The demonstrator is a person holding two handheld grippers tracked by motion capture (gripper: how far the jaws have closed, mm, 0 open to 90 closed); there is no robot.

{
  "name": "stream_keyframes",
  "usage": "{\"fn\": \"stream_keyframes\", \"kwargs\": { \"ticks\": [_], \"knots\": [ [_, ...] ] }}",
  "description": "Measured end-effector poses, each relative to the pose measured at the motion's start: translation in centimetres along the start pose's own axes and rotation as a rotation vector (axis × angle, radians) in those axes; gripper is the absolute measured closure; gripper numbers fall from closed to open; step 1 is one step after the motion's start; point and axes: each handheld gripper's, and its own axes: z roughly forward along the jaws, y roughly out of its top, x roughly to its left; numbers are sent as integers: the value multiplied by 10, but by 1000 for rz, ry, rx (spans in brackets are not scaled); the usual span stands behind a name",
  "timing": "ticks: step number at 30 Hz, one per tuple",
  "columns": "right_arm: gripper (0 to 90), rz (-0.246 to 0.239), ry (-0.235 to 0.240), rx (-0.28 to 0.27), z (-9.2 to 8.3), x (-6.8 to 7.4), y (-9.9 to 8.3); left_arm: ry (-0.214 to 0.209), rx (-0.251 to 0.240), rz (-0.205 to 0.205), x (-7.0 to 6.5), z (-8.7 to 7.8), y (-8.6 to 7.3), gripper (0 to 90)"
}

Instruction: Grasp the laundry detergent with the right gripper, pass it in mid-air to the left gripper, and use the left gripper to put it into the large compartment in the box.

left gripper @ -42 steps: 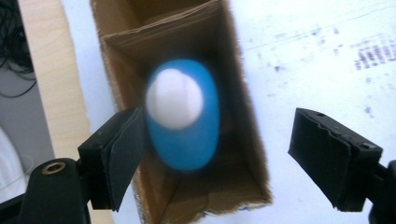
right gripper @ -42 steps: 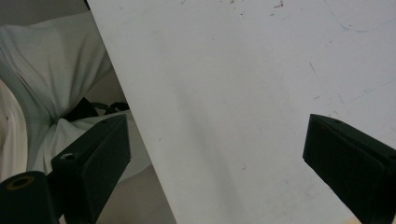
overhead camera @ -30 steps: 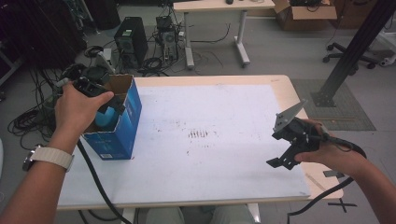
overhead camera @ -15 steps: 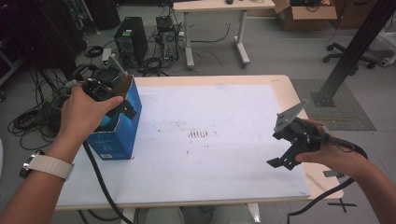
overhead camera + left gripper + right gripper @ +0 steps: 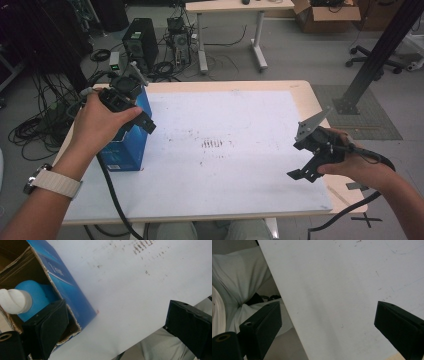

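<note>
Even, soft indoor light, faint shadows; both gripper views slightly blurred, washed-out.

Box (image 5: 125, 145) upright on table (image 5: 225, 170), at left edge, open top up. Bottle (image 5: 30, 298) inside box, cap (image 5: 13, 301) toward box opening. Left gripper (image 5: 132, 107) above box top, on table-centre side of it, jaws spread, nothing between. Right gripper (image 5: 312, 160) over table near right front corner, well apart from box. Scuff marks (image 5: 214, 143) mid-table, between box and right gripper. Second table (image 5: 235, 7) on floor behind, computer tower (image 5: 140, 42) left of it
</note>
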Motion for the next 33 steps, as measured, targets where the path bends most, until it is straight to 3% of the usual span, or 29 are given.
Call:
{"fn": "stream_keyframes", "kwargs": {
  "ticks": [18, 33],
  "knots": [
    [77, 7, -1, 3, -2, 0, 3, -51, -3, 146, -38, -3, 1, 47],
    [77, 3, -1, 0, -4, 1, 6, -82, 12, 218, -59, -1, 2, 49]
  ]
}}
